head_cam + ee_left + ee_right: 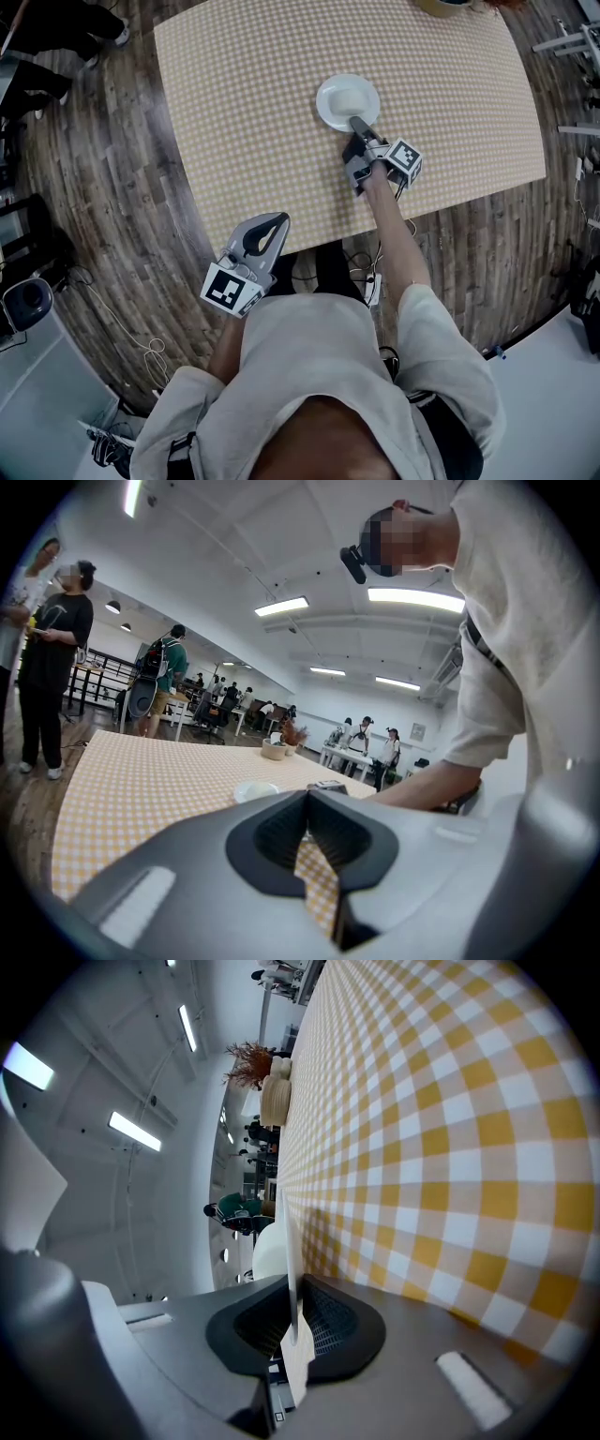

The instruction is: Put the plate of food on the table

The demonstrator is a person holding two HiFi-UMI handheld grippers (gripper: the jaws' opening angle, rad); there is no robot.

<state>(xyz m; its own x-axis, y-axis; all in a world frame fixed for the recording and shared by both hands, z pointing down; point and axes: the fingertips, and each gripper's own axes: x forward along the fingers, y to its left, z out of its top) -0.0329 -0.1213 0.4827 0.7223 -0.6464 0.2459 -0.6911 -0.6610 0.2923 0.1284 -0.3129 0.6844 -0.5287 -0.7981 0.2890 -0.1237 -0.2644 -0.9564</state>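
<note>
Closest to the lens is the person's pale shirt [319, 356]. Just past it the left tongs [274, 225] hang with their jaws pressed together on nothing, well apart from the plate [344, 99] on its near-left side and short of the checked worktop [234, 112]. That white plate lies over the middle of the worktop. The right tongs [360, 126] are clamped on the part of its rim nearest the person, with the thin edge pinched between the pads. What food the plate carries cannot be made out, and no view settles whether its base is fully down on the worktop or a shade above it. That doubt looks like the main hazard: if the jaws part before the base is seated, the far side of the plate would likely drop, clatter and jolt whatever it holds. A one-sided pinch also gives the plate leverage, so any roll of the wrist could tip it about the gripped rim and spill the load. Drawing the right tongs back before they are fully off the rim would probably drag the plate toward the person. With the left tongs so far from the plate, nothing is placed to steady it.
</note>
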